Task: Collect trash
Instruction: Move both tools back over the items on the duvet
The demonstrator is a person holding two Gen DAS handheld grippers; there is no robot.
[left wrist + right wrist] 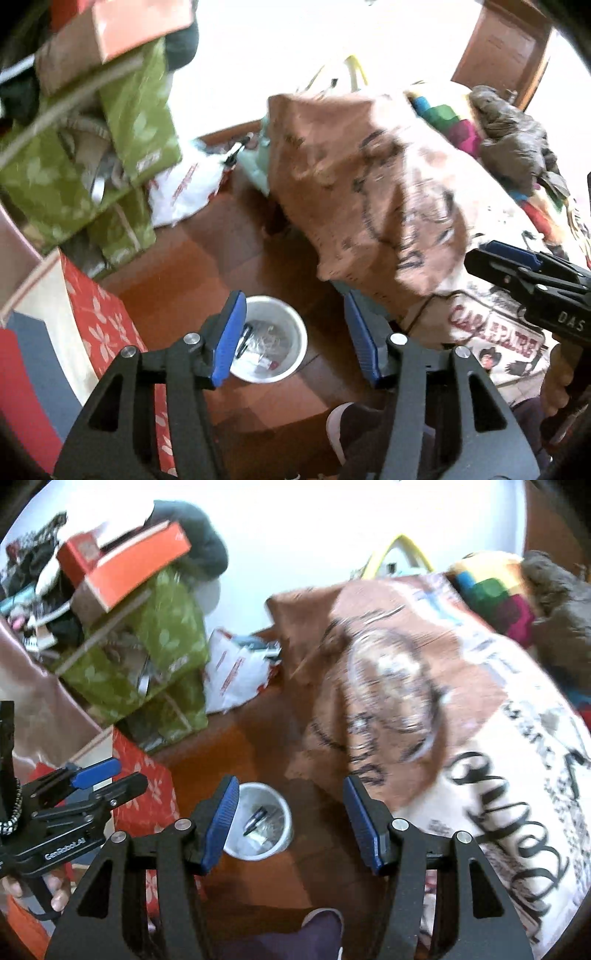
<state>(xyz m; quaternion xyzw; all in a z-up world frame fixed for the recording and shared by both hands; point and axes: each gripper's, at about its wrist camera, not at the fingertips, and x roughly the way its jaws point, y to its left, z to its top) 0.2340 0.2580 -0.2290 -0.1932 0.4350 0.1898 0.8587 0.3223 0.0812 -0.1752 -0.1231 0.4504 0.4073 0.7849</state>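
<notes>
With both the left claw [293, 338] and the right claw [291, 821] released and empty above the white bin [271, 338] on the floor, I would scan for the next scrap before dropping either hand.

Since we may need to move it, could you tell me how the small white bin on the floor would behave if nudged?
The white bin looks like light plastic holding only scraps, so it would probably slide on the smooth wooden floor. Being narrow and upright, it might tip.
</notes>
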